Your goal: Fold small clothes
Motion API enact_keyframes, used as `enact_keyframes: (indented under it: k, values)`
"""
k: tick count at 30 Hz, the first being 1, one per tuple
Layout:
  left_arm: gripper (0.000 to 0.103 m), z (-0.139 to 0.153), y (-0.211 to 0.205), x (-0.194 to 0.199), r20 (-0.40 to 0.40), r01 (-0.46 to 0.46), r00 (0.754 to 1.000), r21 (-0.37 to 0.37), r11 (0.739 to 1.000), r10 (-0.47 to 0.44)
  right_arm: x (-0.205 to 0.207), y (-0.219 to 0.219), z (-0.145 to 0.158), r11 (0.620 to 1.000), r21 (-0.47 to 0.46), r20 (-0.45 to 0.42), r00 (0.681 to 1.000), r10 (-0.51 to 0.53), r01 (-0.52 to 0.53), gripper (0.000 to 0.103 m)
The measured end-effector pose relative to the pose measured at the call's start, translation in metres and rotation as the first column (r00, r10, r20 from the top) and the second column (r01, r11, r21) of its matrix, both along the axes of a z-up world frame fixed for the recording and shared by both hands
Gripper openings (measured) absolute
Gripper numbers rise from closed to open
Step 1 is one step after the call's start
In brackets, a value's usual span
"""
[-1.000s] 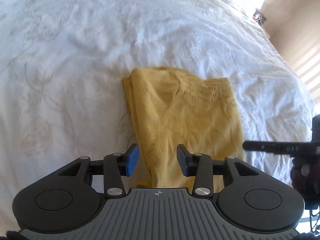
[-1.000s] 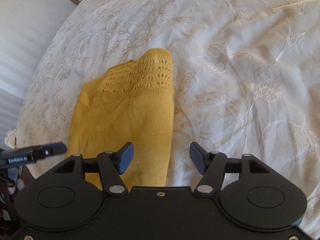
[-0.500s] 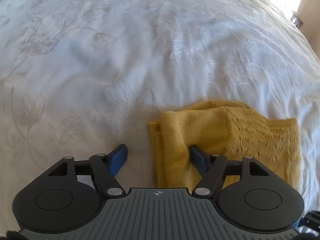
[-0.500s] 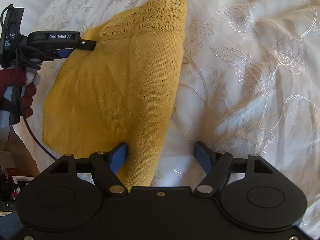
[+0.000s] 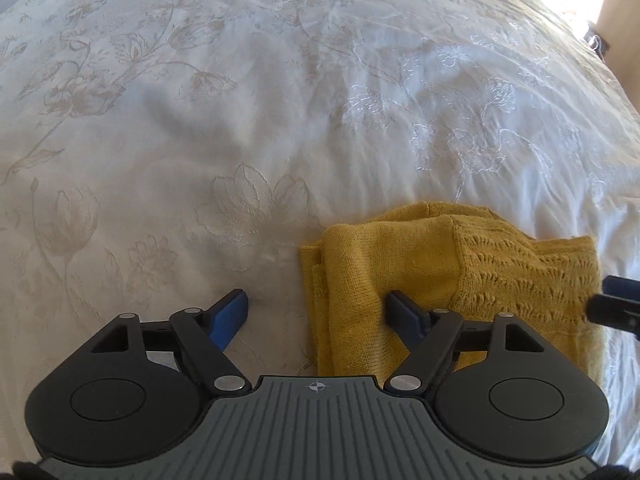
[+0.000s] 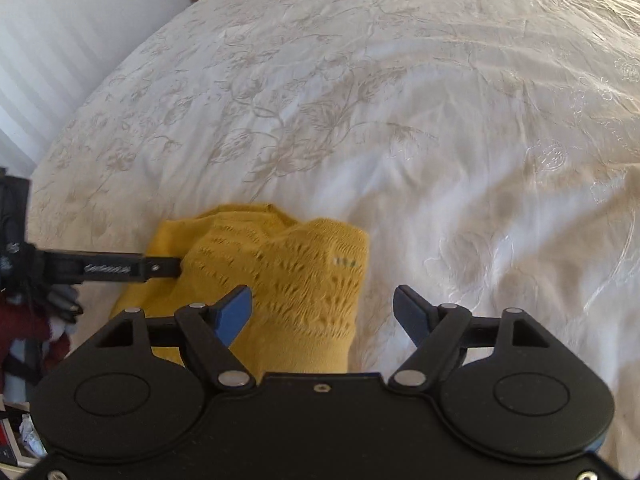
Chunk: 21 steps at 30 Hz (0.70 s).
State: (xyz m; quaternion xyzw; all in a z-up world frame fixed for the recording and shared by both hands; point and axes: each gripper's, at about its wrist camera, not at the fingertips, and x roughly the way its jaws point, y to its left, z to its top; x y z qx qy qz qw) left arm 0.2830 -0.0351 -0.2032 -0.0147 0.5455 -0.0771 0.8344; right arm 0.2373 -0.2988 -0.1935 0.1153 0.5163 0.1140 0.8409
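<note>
Item: knit [image 5: 420, 264], mustard yellow, one small garment. It is lying folded on the bedspread [image 5: 240, 120], lace-patterned band uppermost, layers stacked and edges roughly meeting, which suggests one fold is already made.

Left gripper [image 5: 316, 312]: jaws standing wide, having just been opening; one pad is resting on the bare bedspread, the other on the knit's folded side edge, so that edge is sitting between them unpinched, likely lined up for a fresh grasp or newly let go.

Right gripper [image 6: 322, 308]: jaws likewise wide and just opening, straddling the opposite lace corner, one pad over the cloth, the other over the bedspread; nothing is being held.

Both tools are pointing steeply down at opposite sides, probably so the two ends travel together in the next fold.
</note>
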Motion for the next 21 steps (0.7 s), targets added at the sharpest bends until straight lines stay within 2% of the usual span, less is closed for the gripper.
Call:
enact_keyframes:
  k: [1, 3, 8, 10, 12, 14, 16, 19, 21]
  values:
    - [0.075, 0.005, -0.003, -0.002, 0.020, 0.008, 1.000, 0.011, 1.000, -0.008, 0.008, -0.001, -0.010, 1.000, -0.021, -0.039, 0.999, -0.015, 0.014, 0.080]
    - [0.075, 0.015, -0.010, -0.007, 0.061, 0.034, 0.997, 0.027, 0.999, -0.035, 0.017, -0.006, -0.031, 0.999, -0.021, -0.101, 0.994, -0.048, 0.046, 0.094]
    - [0.075, 0.029, -0.035, -0.013, 0.136, 0.121, 0.983, 0.007, 0.993, -0.121, 0.015, -0.006, -0.038, 0.999, -0.008, -0.103, 0.993, -0.051, 0.051, 0.100]
    - [0.075, 0.022, -0.048, -0.008, 0.116, 0.165, 0.979, 0.015, 0.986, -0.166, 0.013, -0.007, -0.040, 0.999, -0.003, -0.098, 0.994, -0.052, 0.052, 0.101]
    - [0.075, 0.007, -0.057, 0.002, 0.074, 0.190, 0.978, 0.059, 0.980, -0.194, 0.016, -0.007, -0.042, 0.999, 0.000, -0.101, 0.993, -0.052, 0.053, 0.102]
    - [0.080, -0.010, -0.060, 0.011, 0.047, 0.192, 0.979, 0.092, 0.977, -0.197, 0.018, -0.008, -0.043, 0.999, -0.001, -0.105, 0.993, -0.051, 0.051, 0.103]
    - [0.103, -0.020, -0.056, 0.021, 0.035, 0.169, 0.984, 0.100, 0.981, -0.173, 0.020, -0.009, -0.043, 0.999, -0.002, -0.106, 0.993, -0.052, 0.052, 0.103]
    - [0.103, -0.028, -0.038, 0.035, -0.009, 0.098, 0.995, -0.004, 0.995, -0.098, 0.019, -0.010, -0.043, 0.999, 0.004, -0.098, 0.994, -0.054, 0.054, 0.103]
    - [0.103, -0.024, -0.035, 0.037, -0.016, 0.114, 0.993, -0.012, 0.993, -0.115, 0.017, -0.012, -0.043, 0.998, 0.015, -0.091, 0.994, -0.053, 0.055, 0.103]
